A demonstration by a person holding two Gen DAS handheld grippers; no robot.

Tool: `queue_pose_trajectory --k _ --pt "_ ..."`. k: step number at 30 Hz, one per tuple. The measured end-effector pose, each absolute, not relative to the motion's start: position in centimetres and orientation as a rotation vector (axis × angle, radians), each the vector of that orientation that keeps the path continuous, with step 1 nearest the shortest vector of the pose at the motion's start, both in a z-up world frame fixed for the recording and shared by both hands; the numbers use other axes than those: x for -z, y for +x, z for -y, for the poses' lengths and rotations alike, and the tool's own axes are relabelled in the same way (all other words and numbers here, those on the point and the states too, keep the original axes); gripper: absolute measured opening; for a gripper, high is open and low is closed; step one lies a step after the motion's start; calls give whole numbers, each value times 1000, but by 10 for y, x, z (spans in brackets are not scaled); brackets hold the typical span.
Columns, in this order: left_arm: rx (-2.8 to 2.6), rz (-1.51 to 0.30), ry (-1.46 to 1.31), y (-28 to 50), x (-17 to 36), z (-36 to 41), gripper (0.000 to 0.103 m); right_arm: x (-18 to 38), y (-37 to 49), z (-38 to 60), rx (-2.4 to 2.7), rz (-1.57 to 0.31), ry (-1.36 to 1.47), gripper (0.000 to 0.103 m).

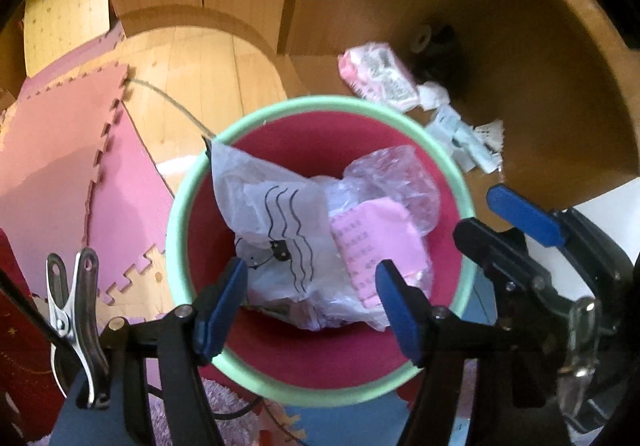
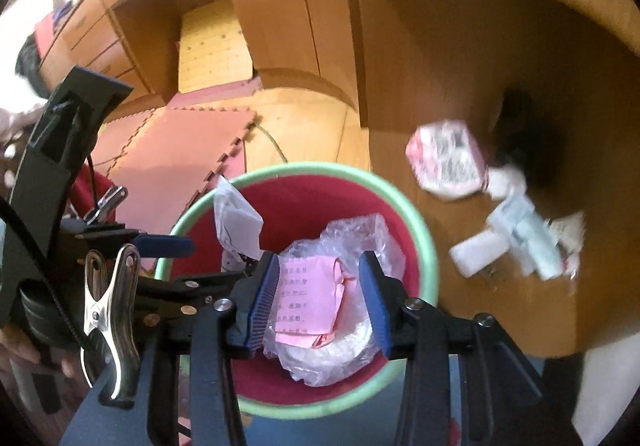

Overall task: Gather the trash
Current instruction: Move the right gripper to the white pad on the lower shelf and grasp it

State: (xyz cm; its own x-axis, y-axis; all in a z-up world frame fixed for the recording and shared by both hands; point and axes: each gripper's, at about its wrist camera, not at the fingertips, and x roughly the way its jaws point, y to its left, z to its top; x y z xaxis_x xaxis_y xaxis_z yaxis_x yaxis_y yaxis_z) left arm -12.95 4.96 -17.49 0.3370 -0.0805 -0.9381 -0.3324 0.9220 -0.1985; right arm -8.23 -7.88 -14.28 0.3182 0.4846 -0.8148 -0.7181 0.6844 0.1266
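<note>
Hovering over one red bin (image 1: pixel 320 362) with a green rim, I am holding the left gripper (image 1: pixel 310 294) and right gripper (image 2: pixel 320 302) spread, pinching nothing. I am counting three items inside: one printed white bag (image 1: pixel 276 230), one clear bag (image 1: pixel 400 177), one pink paper (image 2: pixel 308 294). One pink packet (image 2: pixel 448 161) is lying on the floor beside the bin.

I see a wooden floor (image 1: pixel 208 57) carrying pink foam mats (image 1: pixel 72 149) and the bin (image 1: pixel 180 213). A pink packet (image 1: pixel 376 73) and pale wrappers (image 1: pixel 460 133) lie on it beyond the bin.

Black tool (image 1: pixel 310 286), blue finger pads (image 1: pixel 218 306)
</note>
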Motion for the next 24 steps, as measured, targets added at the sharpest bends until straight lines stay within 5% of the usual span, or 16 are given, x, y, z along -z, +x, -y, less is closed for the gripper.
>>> queue_pose_trajectory --k 9,24 --pt "-165 -1136 -358 -122 147 -39 70 132 -76 115 -706 -901 -241 43" --pt "-123 -1212 -431 -42 139 -33 70 181 -24 194 -456 -1101 93 43"
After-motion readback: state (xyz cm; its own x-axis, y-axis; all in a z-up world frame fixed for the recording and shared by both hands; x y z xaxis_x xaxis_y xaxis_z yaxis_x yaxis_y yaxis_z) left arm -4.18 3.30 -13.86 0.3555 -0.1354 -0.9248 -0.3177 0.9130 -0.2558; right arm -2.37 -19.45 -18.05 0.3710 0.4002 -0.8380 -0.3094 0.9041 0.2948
